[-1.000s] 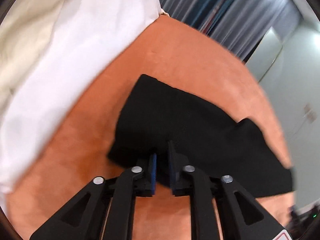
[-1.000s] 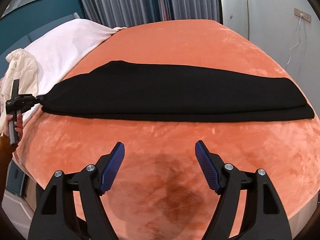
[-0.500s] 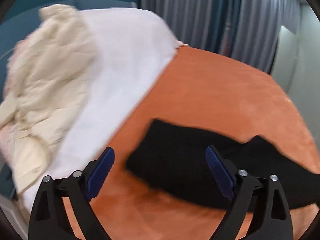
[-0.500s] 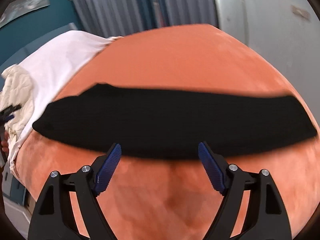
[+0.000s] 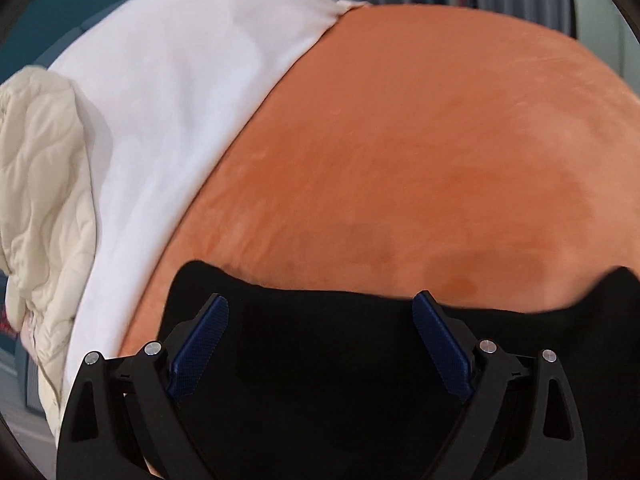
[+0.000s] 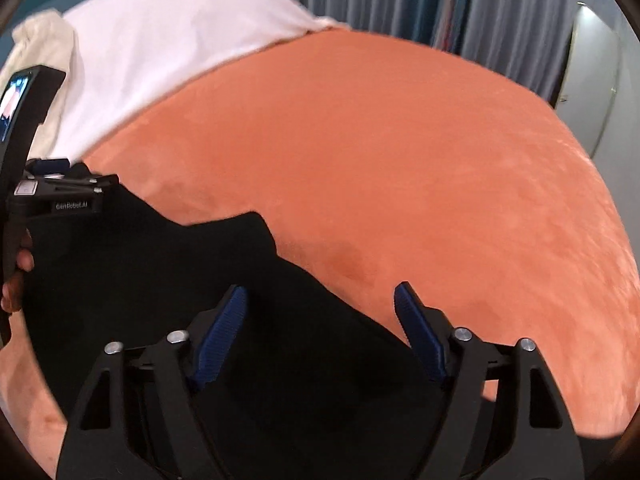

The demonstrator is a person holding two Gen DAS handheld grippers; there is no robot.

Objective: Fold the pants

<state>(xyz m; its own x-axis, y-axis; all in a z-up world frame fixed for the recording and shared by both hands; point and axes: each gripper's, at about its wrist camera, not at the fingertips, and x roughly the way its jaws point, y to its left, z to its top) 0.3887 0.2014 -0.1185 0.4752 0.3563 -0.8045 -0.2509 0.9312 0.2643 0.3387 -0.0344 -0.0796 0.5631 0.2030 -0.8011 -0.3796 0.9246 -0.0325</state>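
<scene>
Our left gripper [image 5: 320,344] gapes wide over the pants [image 5: 328,364]; our right gripper [image 6: 320,334], still apart, is closing over them.

The left gripper [image 5: 320,334] points steeply down with its jaws spread wide, and the blue pads [image 5: 198,350] press on nothing. The right gripper [image 6: 320,330] also points down; its jaws are closing and are not yet together. A hand [image 6: 18,276] holds the left gripper's handle.
</scene>
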